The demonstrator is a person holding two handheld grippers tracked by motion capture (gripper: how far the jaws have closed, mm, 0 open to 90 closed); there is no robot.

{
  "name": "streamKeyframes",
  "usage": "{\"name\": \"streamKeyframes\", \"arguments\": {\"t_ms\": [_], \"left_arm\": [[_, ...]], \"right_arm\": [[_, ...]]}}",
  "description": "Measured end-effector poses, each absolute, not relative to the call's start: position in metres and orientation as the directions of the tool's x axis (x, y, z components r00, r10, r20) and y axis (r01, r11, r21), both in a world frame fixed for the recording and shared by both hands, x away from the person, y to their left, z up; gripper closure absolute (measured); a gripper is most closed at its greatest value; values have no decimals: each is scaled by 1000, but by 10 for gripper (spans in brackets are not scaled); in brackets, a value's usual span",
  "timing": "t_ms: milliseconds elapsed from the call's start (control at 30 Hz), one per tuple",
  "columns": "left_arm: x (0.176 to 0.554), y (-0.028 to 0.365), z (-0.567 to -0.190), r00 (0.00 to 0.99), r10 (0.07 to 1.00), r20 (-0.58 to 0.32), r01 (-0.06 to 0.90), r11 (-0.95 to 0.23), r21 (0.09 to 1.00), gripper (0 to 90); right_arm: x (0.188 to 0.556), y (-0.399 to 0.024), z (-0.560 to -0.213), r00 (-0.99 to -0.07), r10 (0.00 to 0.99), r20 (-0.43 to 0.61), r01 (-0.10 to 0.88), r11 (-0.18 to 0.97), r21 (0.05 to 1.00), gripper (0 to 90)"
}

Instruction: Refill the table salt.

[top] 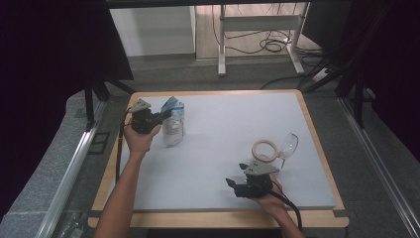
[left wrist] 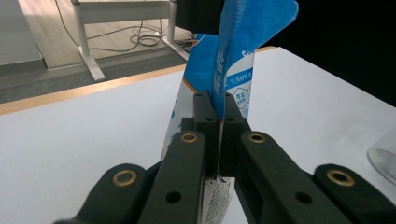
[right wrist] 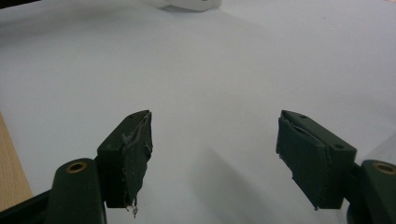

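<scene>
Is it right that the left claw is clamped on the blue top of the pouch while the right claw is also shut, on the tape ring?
Not quite. The left claw is clamped on the pouch's blue top, but the right claw is open and holds nothing, as the right gripper view shows. The tape ring lies apart from it on the table.

Left gripper view: the lower part of the blue-and-white pouch (left wrist: 219,88) is hidden behind the closed jaws, and its small print is too fine to read. A clear glass (left wrist: 385,156) is cut off by the right edge. High view: the stem of the glass lies partly behind the tape roll (top: 265,149); the pouch's label cannot be read. Right gripper view: a white object (right wrist: 184,4) at the far side is cut off by the top edge and blurred.
</scene>
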State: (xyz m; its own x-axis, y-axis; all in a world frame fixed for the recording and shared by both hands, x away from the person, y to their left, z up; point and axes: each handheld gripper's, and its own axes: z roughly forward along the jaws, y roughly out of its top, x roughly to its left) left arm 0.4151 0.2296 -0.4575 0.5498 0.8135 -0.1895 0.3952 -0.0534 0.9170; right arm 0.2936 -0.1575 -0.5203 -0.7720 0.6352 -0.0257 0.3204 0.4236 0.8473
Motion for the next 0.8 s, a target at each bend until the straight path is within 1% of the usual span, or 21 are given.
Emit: {"name": "streamKeyframes", "arguments": {"t_ms": [167,267,500,800], "left_arm": [[403,226,-450,568,799,-199,384,-43,922,900],[396,224,-448,579,784,-222,387,-24,922,900],[381,212,-448,619,759,-204,373,-54,926,900],[368,200,-442,658,724,-207,358,-59,932,900]], "right_arm": [[294,-158,-520,-768,640,-26,320,418,850,278],[294,-158,-520,-765,644,-28,320,417,851,278],[293,-157,-520,-764,645,-21,320,407,856,278],[292,-154,-521,-766,643,-23,317,408,856,278]]}}
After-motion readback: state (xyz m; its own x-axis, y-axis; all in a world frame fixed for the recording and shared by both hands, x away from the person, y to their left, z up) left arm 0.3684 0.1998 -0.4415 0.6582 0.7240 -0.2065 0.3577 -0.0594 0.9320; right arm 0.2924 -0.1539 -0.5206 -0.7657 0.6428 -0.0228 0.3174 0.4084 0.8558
